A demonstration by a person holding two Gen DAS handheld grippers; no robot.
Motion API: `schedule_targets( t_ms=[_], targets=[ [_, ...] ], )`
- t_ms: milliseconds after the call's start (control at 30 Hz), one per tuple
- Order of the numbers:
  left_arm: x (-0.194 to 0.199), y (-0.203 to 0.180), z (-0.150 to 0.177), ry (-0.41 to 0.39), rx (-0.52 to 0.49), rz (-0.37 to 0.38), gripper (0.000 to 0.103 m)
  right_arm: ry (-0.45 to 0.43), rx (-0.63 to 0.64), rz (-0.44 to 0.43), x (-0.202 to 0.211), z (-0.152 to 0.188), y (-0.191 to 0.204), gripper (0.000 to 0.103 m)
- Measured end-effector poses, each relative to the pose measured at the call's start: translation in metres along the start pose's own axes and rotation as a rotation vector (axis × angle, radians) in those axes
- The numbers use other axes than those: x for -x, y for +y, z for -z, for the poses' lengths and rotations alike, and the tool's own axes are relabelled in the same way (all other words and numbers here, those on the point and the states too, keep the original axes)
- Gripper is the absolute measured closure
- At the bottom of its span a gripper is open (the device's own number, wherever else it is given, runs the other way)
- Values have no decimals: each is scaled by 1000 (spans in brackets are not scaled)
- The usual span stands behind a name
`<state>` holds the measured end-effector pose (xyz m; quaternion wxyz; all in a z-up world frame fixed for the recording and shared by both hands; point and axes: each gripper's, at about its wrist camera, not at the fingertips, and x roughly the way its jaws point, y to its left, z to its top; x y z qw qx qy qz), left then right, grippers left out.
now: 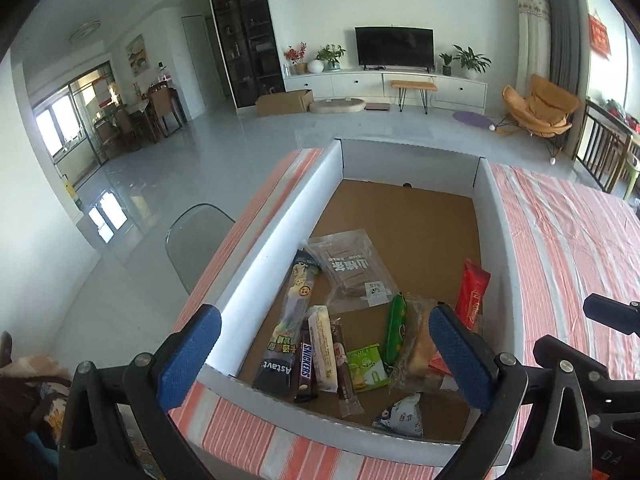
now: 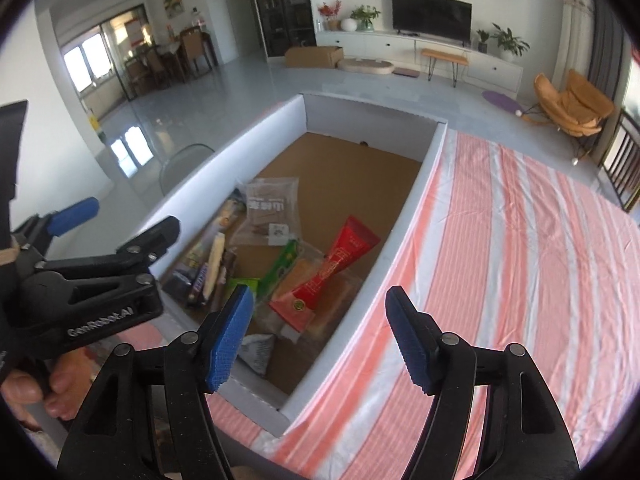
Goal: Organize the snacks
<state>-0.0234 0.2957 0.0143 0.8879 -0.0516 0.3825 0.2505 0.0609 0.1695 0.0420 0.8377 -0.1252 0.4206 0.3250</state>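
Note:
A white-walled box with a brown cardboard floor sits on the striped table. Several snacks lie at its near end: a Snickers bar, a cream bar, a clear pouch, a green pack, a bread pack and a red pack. My left gripper hangs open over the box's near end, nothing between its blue pads. My right gripper is open and empty above the box's right wall, near the red pack. The left gripper shows beside it.
An orange-and-white striped cloth covers the table to the right of the box. A grey chair stands at the table's left edge. A person's hand holds the left gripper. The box's far half shows bare cardboard.

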Motion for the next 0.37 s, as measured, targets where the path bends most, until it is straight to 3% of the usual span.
schedule_targets(
  t_ms=[367],
  targets=[
    [0,0,6,-3,12,4,0,18,28,-11,-8,1,9,31]
  ],
)
